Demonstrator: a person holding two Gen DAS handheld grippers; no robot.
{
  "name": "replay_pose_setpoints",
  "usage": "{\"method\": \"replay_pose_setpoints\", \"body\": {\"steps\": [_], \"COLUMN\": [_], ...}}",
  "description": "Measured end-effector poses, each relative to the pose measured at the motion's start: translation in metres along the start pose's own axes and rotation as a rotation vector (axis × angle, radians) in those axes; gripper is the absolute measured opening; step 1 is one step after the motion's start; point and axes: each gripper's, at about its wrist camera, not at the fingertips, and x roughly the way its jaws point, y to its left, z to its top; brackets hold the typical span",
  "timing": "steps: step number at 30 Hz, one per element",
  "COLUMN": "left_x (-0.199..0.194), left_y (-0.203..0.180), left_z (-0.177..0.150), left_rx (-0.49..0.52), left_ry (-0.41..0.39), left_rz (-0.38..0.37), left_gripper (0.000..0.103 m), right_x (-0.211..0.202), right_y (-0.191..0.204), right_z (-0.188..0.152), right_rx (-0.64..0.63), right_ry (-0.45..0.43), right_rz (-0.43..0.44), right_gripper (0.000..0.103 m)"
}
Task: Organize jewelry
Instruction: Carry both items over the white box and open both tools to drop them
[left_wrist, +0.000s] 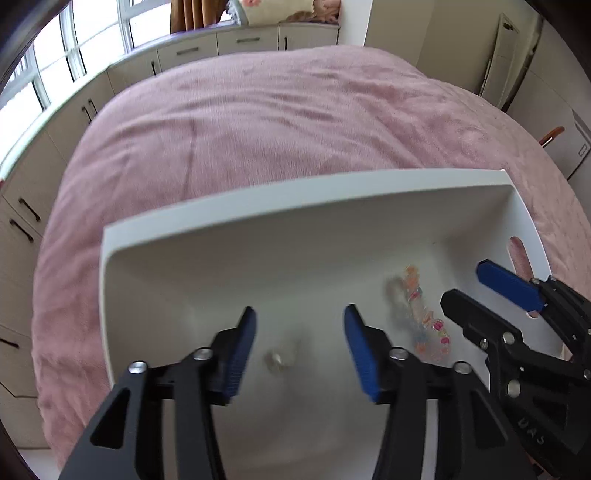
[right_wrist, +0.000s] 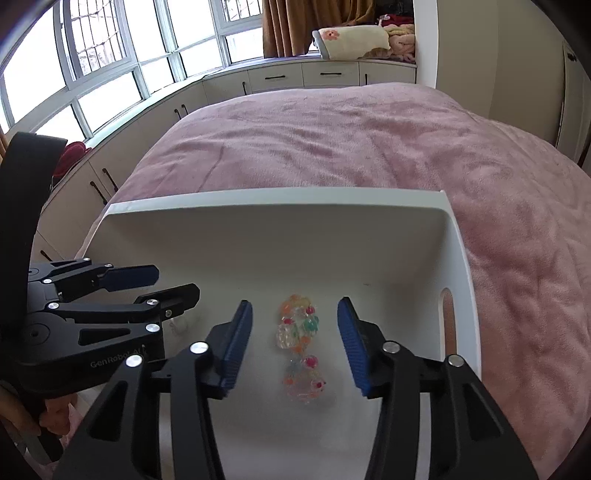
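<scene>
A white open bin (left_wrist: 258, 206) (right_wrist: 280, 206) sits on a pink bed. On its floor lies a clear beaded bracelet with coloured beads (right_wrist: 301, 345), which also shows blurred in the left wrist view (left_wrist: 421, 317). A small pale ring-like piece (left_wrist: 277, 361) lies on the floor too. My left gripper (left_wrist: 300, 350) is open and empty above the small piece. My right gripper (right_wrist: 295, 347) is open and empty, its fingers on either side of the bracelet, above it. Each gripper shows in the other's view, the right (left_wrist: 469, 288) and the left (right_wrist: 173, 282).
The pink blanket (right_wrist: 369, 140) covers the bed around the bin. The bin's right wall has a handle slot (right_wrist: 447, 314). Cream cabinets (right_wrist: 280, 77) and windows run along the far left and back. A folded pillow (right_wrist: 351, 40) lies on the sill.
</scene>
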Motion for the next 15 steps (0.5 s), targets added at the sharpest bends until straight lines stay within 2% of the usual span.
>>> {"method": "replay_pose_setpoints", "body": {"steps": [4,6,7,8,12,14,15], "left_x": [-0.029,-0.052,-0.061,-0.078,-0.145,-0.171,-0.183], "left_y": [-0.001,0.000,-0.001,-0.002,-0.012,-0.018,-0.020], "left_z": [0.002,0.000,-0.001,-0.004,-0.027,-0.041,-0.049], "left_rx": [-0.018,-0.034,-0.033,-0.024,0.047,0.076,0.085], "left_ry": [-0.084,-0.149,-0.173,-0.215,-0.387,-0.440,-0.460], "left_rz": [0.000,-0.004,0.000,0.008,0.032,0.031,0.027], "left_gripper": [0.061,0.066,0.070,0.072,0.079,0.081,0.082], "right_x": [-0.030,-0.055,-0.069,-0.082,-0.139,-0.163,-0.175], "right_y": [0.007,0.011,0.013,0.015,0.025,0.028,0.030], "right_z": [0.009,0.013,0.014,0.014,0.007,0.000,-0.006], "right_rx": [-0.028,-0.052,-0.061,-0.070,-0.108,-0.109,-0.107], "right_ry": [-0.086,-0.143,-0.172,-0.201,-0.307,-0.344,-0.364], "right_rz": [0.010,0.013,0.014,0.013,0.015,0.031,0.036], "right_gripper": [0.050,0.053,0.059,0.063,0.067,0.075,0.075]}}
